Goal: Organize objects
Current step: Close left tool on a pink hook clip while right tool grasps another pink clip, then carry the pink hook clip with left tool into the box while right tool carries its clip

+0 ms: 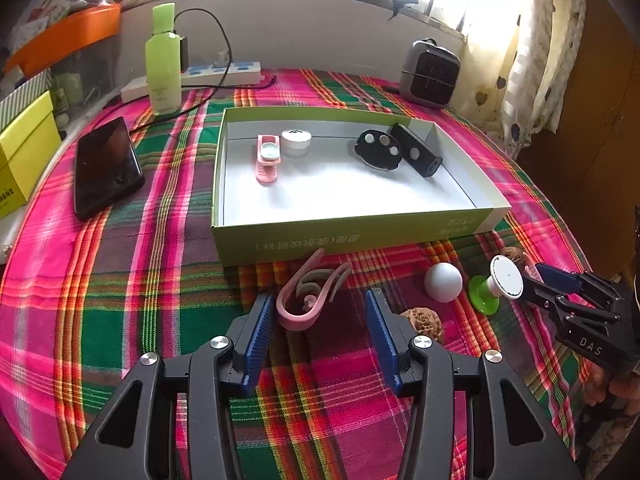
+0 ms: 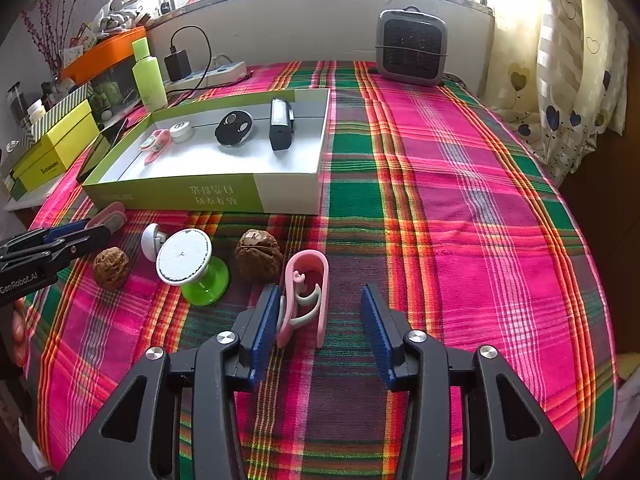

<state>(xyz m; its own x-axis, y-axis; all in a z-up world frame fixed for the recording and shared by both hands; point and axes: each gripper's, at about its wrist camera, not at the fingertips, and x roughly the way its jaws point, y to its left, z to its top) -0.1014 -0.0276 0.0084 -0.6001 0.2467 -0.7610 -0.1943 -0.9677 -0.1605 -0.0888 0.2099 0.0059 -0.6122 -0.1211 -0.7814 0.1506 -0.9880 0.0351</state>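
A pink clip lies on the plaid cloth at the tips of my left gripper, leaning on the left pad and clear of the right one; the jaws stand open. A second pink clip stands between the pads of my right gripper, against the left pad with a gap to the right pad. Between the two grippers sit a white ball, a green-and-white stand and two walnuts. Behind them the green box holds several small items.
A black phone lies left of the box. A green bottle, a power strip and a small heater stand along the back wall. A yellow box is at far left. The cloth's right half is bare.
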